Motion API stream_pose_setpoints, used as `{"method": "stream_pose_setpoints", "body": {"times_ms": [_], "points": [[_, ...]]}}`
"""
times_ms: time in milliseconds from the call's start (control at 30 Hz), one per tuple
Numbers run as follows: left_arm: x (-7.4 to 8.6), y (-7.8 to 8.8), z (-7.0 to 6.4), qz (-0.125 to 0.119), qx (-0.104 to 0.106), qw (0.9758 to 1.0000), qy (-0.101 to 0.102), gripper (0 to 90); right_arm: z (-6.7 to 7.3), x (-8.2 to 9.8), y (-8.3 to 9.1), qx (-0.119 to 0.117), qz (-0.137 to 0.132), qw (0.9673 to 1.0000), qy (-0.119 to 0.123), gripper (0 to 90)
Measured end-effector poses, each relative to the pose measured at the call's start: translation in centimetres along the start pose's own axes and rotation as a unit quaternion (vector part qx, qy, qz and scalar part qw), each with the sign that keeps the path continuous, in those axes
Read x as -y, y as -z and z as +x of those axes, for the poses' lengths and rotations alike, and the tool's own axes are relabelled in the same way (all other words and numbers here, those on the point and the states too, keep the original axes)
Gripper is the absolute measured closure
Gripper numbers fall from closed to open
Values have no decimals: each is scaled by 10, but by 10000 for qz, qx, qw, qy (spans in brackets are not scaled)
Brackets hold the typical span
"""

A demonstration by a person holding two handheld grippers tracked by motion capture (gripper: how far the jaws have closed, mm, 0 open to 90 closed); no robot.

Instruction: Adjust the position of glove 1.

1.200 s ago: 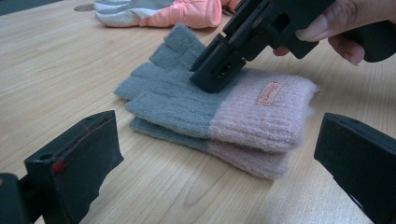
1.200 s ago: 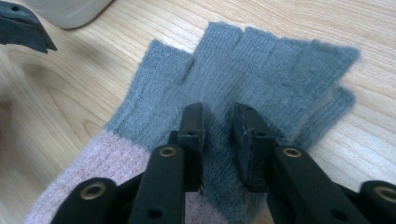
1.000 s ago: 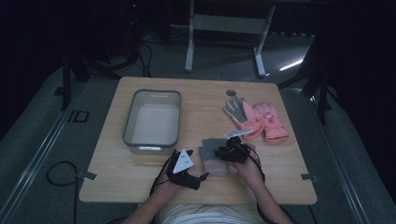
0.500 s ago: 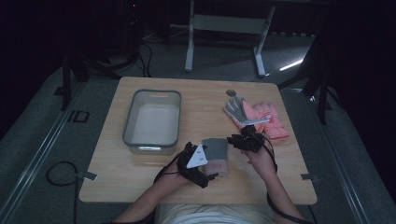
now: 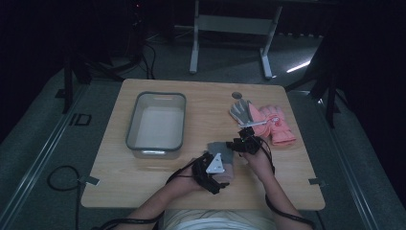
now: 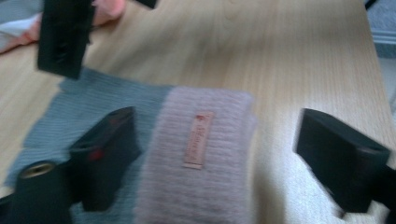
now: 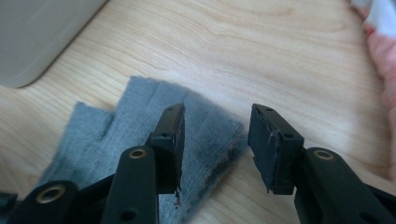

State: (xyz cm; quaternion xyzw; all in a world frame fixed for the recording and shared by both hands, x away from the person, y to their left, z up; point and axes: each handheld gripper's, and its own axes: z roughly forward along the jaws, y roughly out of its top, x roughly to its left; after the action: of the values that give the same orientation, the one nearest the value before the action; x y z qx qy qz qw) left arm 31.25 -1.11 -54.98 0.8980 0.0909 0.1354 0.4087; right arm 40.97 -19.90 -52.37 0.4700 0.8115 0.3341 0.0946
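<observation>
A grey knit glove [image 5: 218, 148] with a pale pink cuff [image 6: 198, 158] lies flat near the table's front middle. My left gripper [image 5: 210, 167] is open, its jaws standing either side of the cuff [image 5: 225, 170], which carries a small label. My right gripper [image 5: 244, 143] is open just above the glove's finger end [image 7: 154, 116], one jaw over the fabric, the other over bare wood. A pink glove [image 5: 275, 122] and a grey-palmed one [image 5: 242, 112] lie at the right.
A grey-rimmed plastic bin [image 5: 157, 96] stands left of centre, its corner [image 7: 37, 42] seen in the right gripper view. A small round disc [image 5: 236, 95] lies near the far edge. Bare wood [image 5: 143, 177] stretches along the front left.
Both hands have moved forward over the grey glove. The right gripper went from the glove pile back toward the grey glove's fingers; the left came onto the cuff.
</observation>
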Motion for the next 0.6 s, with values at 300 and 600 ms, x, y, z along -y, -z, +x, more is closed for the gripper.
{"method": "stream_pose_setpoints", "body": {"times_ms": [300, 600], "points": [[8, -5, -2, 228, -409, 9985, -274, 351, -4, 9, -13, 85, 188, 9991, -372, 521], [9, -6, -4, 379, -435, 9960, -679, 459, 0, 10, -18, 54, 387, 9985, -396, 574]]}}
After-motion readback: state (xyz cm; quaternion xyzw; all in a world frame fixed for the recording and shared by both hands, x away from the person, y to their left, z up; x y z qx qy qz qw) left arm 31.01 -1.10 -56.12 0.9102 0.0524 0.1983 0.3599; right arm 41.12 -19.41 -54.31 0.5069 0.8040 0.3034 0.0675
